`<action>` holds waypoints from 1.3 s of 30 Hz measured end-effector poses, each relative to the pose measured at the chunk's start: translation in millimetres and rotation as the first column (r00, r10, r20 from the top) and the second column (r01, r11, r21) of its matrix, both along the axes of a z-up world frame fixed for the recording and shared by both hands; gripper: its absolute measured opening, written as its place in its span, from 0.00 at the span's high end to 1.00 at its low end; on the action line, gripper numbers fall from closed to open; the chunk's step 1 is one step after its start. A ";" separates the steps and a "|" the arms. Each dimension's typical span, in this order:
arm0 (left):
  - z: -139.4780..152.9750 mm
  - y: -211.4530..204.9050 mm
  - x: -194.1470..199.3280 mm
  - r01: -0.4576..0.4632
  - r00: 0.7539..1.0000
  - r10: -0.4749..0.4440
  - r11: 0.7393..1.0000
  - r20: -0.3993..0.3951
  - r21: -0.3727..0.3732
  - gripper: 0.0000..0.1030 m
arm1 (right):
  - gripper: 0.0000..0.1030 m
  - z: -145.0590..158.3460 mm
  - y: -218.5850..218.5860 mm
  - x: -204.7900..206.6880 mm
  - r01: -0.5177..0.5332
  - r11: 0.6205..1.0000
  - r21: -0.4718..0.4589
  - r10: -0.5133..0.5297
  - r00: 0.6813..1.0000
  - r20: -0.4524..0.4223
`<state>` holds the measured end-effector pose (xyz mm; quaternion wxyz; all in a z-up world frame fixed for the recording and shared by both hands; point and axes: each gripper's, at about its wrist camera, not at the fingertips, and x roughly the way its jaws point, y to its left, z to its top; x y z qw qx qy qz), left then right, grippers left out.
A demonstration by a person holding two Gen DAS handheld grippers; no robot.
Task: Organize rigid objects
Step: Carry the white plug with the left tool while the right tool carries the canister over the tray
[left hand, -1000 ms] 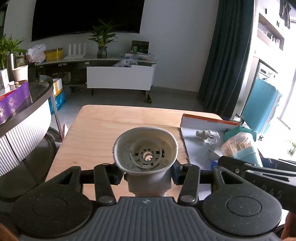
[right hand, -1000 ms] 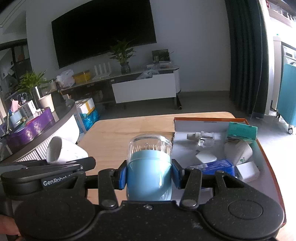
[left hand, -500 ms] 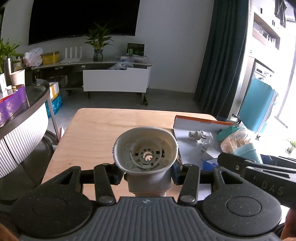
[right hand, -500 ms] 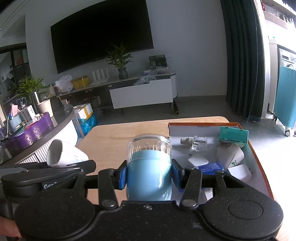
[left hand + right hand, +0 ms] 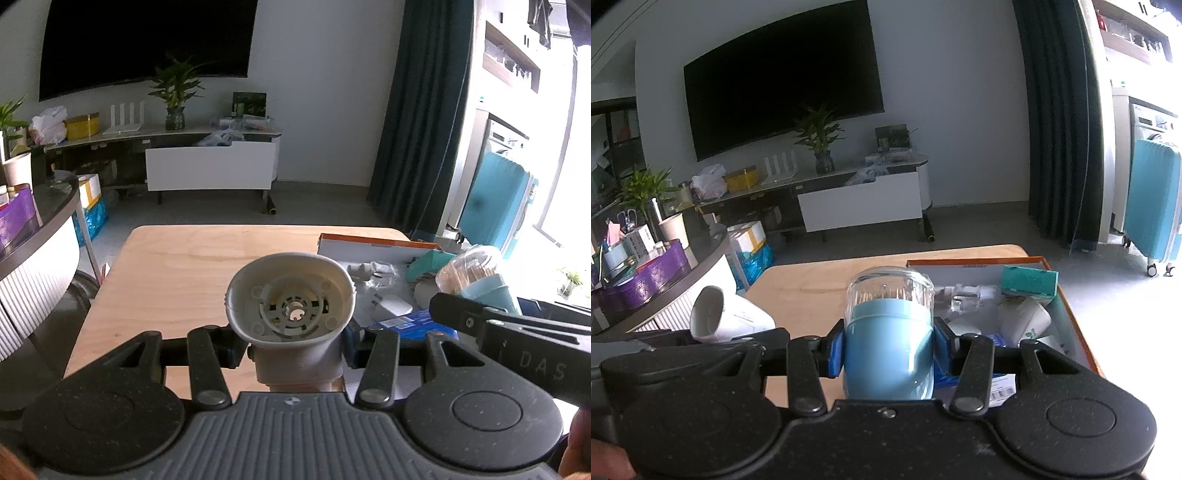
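My left gripper (image 5: 293, 352) clamped on white funnel-shaped part (image 5: 291, 299), wide mouth facing fwd, held above wooden table (image 5: 184, 266). My right gripper (image 5: 888, 350) clamped on blue toothpick jar (image 5: 888, 332), clear dome up, above table edge, just beside orange-rimmed tray (image 5: 1071, 314) w/ teal box (image 5: 1028, 280) inside

Home living room; wall TV (image 5: 783, 107); media console (image 5: 860, 201); potted plant (image 5: 177, 96)
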<state>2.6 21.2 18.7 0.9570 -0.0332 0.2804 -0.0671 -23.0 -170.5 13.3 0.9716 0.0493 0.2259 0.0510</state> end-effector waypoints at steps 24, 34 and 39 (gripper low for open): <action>1.8 -17.3 -1.4 0.051 0.999 -0.051 0.999 0.011 -0.001 0.53 | 0.45 5.7 -10.6 -16.2 0.052 0.999 0.007 -0.052 0.998 0.024; 1.7 -20.2 1.0 0.071 0.997 -0.071 0.997 0.009 -0.004 0.53 | 0.45 6.3 -14.2 -16.0 0.074 0.997 0.011 -0.075 0.997 0.027; 1.4 -24.4 2.0 0.084 0.996 -0.084 0.996 0.008 -0.004 0.53 | 0.45 5.7 -18.5 -16.4 0.090 0.996 0.013 -0.090 0.996 0.026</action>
